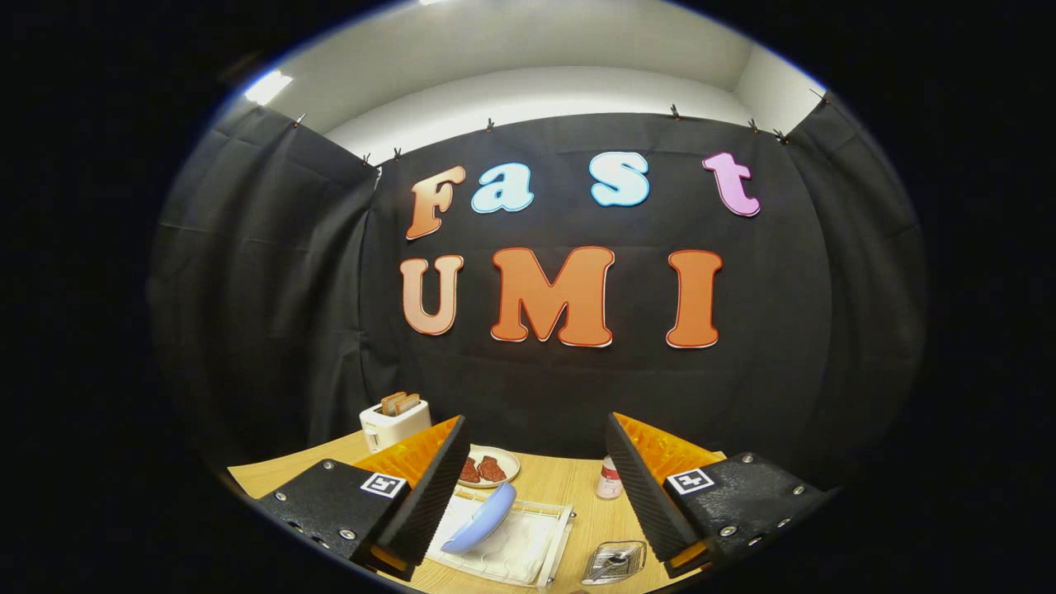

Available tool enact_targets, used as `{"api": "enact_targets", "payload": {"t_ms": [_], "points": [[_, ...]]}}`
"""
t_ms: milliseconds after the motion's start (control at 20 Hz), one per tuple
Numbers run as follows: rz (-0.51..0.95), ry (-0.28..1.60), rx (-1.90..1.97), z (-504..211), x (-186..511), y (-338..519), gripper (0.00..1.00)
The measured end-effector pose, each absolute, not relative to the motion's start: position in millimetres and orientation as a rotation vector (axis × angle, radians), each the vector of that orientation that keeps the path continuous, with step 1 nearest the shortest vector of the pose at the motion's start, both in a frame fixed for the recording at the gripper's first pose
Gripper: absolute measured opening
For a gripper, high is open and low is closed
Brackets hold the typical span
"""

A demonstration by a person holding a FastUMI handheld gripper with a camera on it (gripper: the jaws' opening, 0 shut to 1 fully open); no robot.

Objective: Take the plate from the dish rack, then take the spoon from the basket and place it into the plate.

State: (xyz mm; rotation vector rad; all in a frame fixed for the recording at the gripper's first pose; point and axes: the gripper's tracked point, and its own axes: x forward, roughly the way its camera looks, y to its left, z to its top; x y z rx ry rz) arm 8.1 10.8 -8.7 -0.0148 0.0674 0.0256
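A wooden desk [569, 487] carries a white toaster [394, 423] with bread in its slots at the far corner, a small plate [495, 467] of food near it, a white rack [516, 546], a small bottle [609, 478] and a wire basket [615, 563].

The tongs [536, 495] hang spread apart above the desk.

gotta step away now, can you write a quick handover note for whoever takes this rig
Claw: open, holding nothing, raised above the table.
Plate: blue, leaning tilted in the white dish rack, just ahead of the fingers, nearer the left one.
Basket: small wire one, right of the rack; something shiny lies in it, probably the spoon.
Also on the table: toaster, a dish of food, a small bottle.
Done: nothing yet.
Left: lift the plate out, then put the spoon into it.
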Motion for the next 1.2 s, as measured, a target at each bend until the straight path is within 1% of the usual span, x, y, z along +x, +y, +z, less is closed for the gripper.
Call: {"api": "enact_targets", "payload": {"t_ms": [300,700,850,1000,1200], "points": [[0.049,0.22,0.017,-38.3,28.8,19.2,0.99],[0.12,0.552,0.076,-117.3,62.3,53.4,0.99],[0.135,0.653,0.102,-142.2,72.4,65.2,0.97],[0.13,0.742,0.125,-169.9,82.6,73.4,0.95],[0.091,0.887,0.065,-216.5,87.9,73.1,0.94]]}}
